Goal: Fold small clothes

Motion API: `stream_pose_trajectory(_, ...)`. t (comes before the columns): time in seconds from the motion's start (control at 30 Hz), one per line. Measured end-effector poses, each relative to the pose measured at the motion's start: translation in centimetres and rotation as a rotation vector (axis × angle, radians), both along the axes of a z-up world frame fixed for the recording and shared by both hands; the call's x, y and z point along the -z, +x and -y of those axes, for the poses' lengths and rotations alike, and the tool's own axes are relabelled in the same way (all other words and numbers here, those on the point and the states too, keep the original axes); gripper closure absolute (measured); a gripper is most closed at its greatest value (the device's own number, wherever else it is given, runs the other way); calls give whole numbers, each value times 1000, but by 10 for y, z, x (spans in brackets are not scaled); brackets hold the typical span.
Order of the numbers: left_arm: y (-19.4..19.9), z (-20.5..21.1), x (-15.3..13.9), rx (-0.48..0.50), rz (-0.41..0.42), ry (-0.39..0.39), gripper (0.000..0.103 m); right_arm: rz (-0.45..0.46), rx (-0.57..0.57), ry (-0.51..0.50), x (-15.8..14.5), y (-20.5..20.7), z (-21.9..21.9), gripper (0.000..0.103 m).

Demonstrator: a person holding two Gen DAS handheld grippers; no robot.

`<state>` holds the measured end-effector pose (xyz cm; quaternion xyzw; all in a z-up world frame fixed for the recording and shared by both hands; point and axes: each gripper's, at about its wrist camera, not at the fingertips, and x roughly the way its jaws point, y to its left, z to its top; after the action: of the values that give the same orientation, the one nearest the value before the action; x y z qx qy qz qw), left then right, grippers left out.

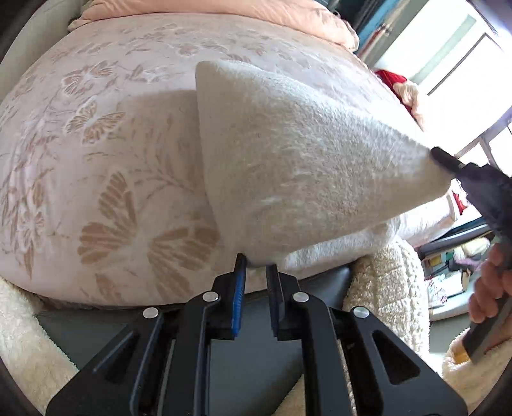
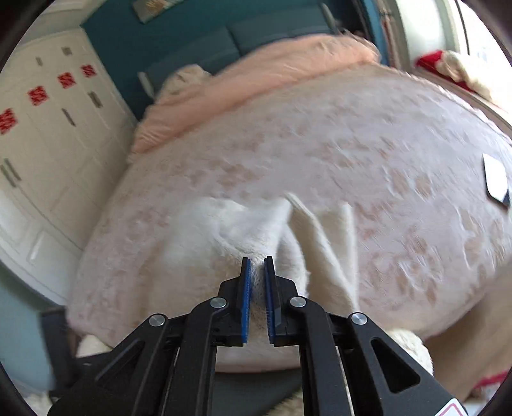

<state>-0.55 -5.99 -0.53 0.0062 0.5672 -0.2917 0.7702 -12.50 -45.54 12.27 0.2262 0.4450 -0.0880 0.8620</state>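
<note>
A small white fleece garment hangs stretched above the pink flowered bed cover. My left gripper is shut on its lower corner, with the cloth pinched between the blue pads. At the right, my right gripper is shut on another corner, pulling the edge taut; a person's hand holds its handle. In the blurred right wrist view the right gripper pinches a tuft of the garment, whose folds trail away over the bed cover.
A peach duvet is bunched at the head of the bed. A flat white object lies on the cover at the right. Red cloth sits near the window. White wardrobe doors stand left. Cream fluffy fabric lies near the bed's edge.
</note>
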Motion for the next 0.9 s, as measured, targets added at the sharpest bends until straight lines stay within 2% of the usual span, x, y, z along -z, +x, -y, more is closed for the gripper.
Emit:
stream_pose_trajectory(0.07,-2,8,10,22,-42,22,91,-151,52,110,64,-8,23,95)
stream_pose_trajectory(0.1,-1,9,13,23,-55,40,91,-185,62,171,81,-12,27,93)
stream_pose_trajectory(0.17,0,5,13,13,-57,42,89,-147,72,225,79,-20,25,85)
stream_pose_trajectory(0.2,1,0,10,0,-47,33,83,-115,64,223,69,-20,24,84)
stream_pose_trajectory(0.23,3,-5,5,-20,-33,23,79,-85,53,219,58,-16,23,76)
stream_pose_trajectory(0.27,4,-10,1,-42,-20,9,68,-59,37,218,48,-10,24,69)
stream_pose_trajectory(0.33,5,-19,-7,-78,5,-29,64,-22,13,210,33,9,29,39)
stream_pose_trajectory(0.43,0,-26,-19,-99,36,-86,62,-43,-34,212,44,43,33,31)
stream_pose_trajectory(0.5,-4,-29,-31,-106,92,-129,43,-133,-28,242,69,62,31,30)
stream_pose_trajectory(0.53,-5,-32,-40,-107,125,-140,40,-178,-33,294,83,69,27,30)
stream_pose_trajectory(0.57,-7,-33,-47,-106,160,-147,38,-193,-37,342,94,73,22,29)
stream_pose_trajectory(0.6,-9,-33,-52,-107,186,-151,36,-189,-25,345,98,73,17,29)
stream_pose_trajectory(0.63,-10,-34,-55,-111,205,-150,33,-183,-22,317,97,74,11,45)
stream_pose_trajectory(0.67,-9,-32,-57,-117,214,-146,31,-173,-38,293,93,77,6,68)
stream_pose_trajectory(0.7,-8,-32,-57,-122,216,-145,31,-152,-55,296,85,79,2,78)
stream_pose_trajectory(0.77,-4,-31,-58,-124,207,-143,31,-36,-76,291,47,75,-2,82)
stream_pose_trajectory(0.83,-4,-27,-58,-114,205,-137,31,92,-123,227,-4,68,-8,84)
stream_pose_trajectory(0.9,-4,-24,-58,-96,208,-130,31,183,-129,140,-44,53,-11,84)
